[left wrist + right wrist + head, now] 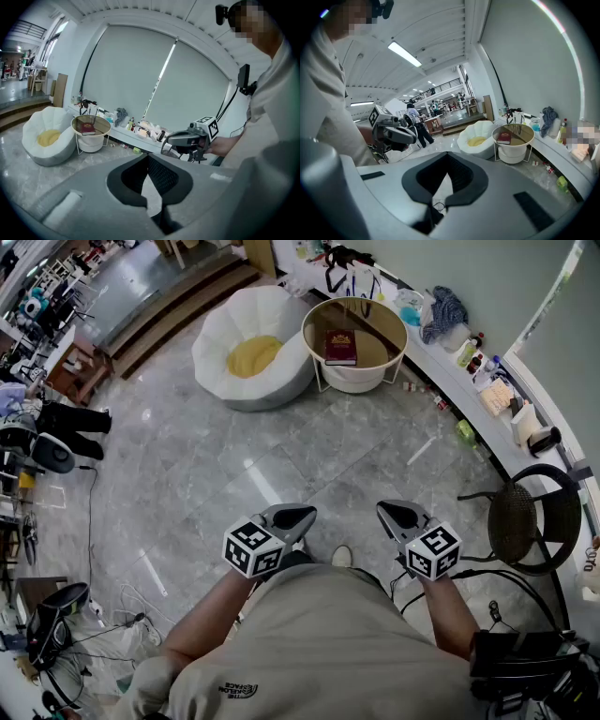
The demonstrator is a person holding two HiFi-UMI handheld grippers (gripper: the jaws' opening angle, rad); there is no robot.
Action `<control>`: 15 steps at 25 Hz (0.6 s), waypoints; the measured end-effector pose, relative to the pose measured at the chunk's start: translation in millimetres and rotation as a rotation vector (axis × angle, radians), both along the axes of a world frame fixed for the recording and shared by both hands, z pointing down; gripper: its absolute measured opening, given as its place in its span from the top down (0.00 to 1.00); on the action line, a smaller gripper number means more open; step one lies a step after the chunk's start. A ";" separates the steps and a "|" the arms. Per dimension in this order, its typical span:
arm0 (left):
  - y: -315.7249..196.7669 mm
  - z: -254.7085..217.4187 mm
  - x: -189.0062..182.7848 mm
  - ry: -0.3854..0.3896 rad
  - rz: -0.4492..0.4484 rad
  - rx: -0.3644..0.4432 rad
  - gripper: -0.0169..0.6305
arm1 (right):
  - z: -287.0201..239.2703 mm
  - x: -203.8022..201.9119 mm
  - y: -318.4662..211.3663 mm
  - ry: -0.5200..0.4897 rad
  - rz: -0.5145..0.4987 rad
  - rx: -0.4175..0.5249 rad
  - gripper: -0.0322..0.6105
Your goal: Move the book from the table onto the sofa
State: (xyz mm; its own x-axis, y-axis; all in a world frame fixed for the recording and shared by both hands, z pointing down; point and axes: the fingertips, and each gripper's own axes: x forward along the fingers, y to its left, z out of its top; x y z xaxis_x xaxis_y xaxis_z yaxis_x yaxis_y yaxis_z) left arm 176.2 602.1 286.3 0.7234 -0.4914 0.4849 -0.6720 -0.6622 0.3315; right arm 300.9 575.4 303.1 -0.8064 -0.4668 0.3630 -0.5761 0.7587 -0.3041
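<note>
The white shell-shaped sofa is sitting at about eleven o'clock from the person, with a yellow cushion lying in its seat. The left gripper is hovering over the grey floor, its jaws pressed together on nothing. The dark red book is lying flat on the round tabletop at twelve o'clock, just at the sofa's three o'clock side. The right gripper is hovering at the left one's three o'clock, its jaws likewise pressed together and empty.
</note>
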 end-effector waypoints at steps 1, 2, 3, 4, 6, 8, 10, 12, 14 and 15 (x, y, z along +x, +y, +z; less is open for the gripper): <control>-2.6 0.5 -0.6 -0.001 -0.004 0.003 0.96 | 0.3 -0.4 -3.3 -0.002 -0.005 0.003 0.93; -5.6 0.9 -1.5 -0.004 -0.009 0.006 0.96 | 0.6 -1.0 -6.7 -0.004 -0.010 0.007 0.93; -9.7 0.9 -2.9 -0.007 -0.014 0.009 0.96 | 0.9 -1.8 -10.6 -0.005 -0.015 0.010 0.93; -14.6 0.5 -4.7 -0.009 -0.021 0.010 0.96 | 1.4 -2.9 -14.9 -0.005 -0.020 0.012 0.93; -24.2 -1.0 -8.8 -0.008 -0.039 0.009 0.96 | 4.5 -4.9 -24.3 -0.001 -0.031 0.008 0.93; -32.2 -0.8 -13.2 -0.010 -0.050 0.004 0.96 | 9.6 -7.6 -35.4 0.005 -0.039 -0.005 0.93; -40.5 2.7 -18.2 -0.021 -0.042 -0.002 0.96 | 14.1 -11.8 -47.2 0.003 -0.035 -0.018 0.93; -54.4 8.0 -24.3 -0.027 -0.025 0.000 0.96 | 17.2 -17.3 -62.5 -0.010 -0.019 -0.029 0.93; -74.8 11.8 -31.8 -0.016 -0.005 0.003 0.96 | 20.2 -24.6 -81.1 -0.029 0.010 -0.042 0.93; -86.5 13.1 -35.7 -0.004 0.005 0.004 0.96 | 22.3 -28.4 -90.3 -0.030 0.028 -0.050 0.93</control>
